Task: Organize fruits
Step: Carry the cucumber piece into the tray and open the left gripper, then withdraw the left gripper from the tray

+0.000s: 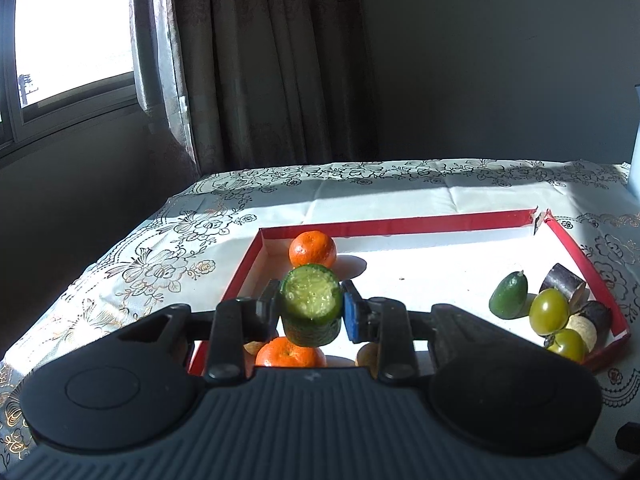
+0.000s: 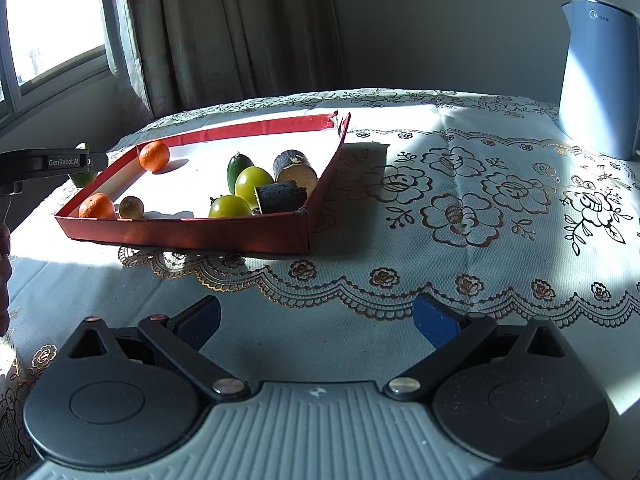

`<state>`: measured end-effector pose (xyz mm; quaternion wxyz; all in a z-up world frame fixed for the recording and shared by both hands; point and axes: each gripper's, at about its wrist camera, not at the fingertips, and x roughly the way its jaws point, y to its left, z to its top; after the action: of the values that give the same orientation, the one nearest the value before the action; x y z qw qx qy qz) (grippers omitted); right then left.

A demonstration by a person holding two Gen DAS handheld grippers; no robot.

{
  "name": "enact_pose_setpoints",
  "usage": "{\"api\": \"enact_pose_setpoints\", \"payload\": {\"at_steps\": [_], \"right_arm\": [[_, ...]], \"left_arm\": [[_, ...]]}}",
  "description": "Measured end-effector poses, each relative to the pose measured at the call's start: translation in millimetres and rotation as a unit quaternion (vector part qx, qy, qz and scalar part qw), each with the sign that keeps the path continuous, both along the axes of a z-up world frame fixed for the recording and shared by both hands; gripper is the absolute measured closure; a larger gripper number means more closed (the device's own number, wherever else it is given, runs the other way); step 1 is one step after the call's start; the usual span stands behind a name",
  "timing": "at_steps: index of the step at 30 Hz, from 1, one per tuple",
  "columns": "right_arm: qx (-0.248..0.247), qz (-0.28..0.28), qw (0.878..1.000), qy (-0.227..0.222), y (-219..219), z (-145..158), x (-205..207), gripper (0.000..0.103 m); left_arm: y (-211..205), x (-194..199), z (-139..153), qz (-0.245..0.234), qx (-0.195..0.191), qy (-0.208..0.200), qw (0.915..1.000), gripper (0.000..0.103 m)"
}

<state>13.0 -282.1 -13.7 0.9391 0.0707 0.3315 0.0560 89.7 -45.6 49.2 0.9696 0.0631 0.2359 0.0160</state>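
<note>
My left gripper (image 1: 310, 306) is shut on a cut piece of green cucumber (image 1: 311, 304) and holds it above the left end of the red tray (image 1: 400, 224). In the tray lie two oranges (image 1: 312, 249), a small green avocado-like fruit (image 1: 509, 295), two green tomatoes (image 1: 549, 311) and dark sugarcane pieces (image 1: 562, 281). My right gripper (image 2: 316, 318) is open and empty, low over the tablecloth in front of the tray (image 2: 192, 234). The left gripper with the cucumber (image 2: 82, 178) shows at the tray's far left edge in the right wrist view.
A grey-blue kettle (image 2: 598, 76) stands at the back right of the table. A floral white tablecloth (image 2: 460, 208) covers the table. Curtains (image 1: 260, 60) and a window (image 1: 72, 32) are behind; the table edge drops off at left.
</note>
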Motion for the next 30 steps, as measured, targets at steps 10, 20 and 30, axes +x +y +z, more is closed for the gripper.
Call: {"api": "enact_pose_setpoints", "payload": {"at_steps": [10, 20, 30], "right_arm": [[-0.003, 0.001, 1.0, 0.001, 0.3, -0.8, 0.6, 0.0], [0.004, 0.001, 1.0, -0.001, -1.9, -0.7, 1.6, 0.0], [0.007, 0.001, 1.0, -0.001, -2.5, -0.6, 1.3, 0.0]], "left_arm": [[0.8, 16.2, -14.8, 0.011, -0.001, 0.004, 0.9999, 0.042], [1.5, 6.1, -11.2, 0.004, -0.005, -0.018, 0.9998, 0.0], [-2.6, -29.9, 2.5, 0.038, 0.036, -0.04, 0.9978, 0.0]]}}
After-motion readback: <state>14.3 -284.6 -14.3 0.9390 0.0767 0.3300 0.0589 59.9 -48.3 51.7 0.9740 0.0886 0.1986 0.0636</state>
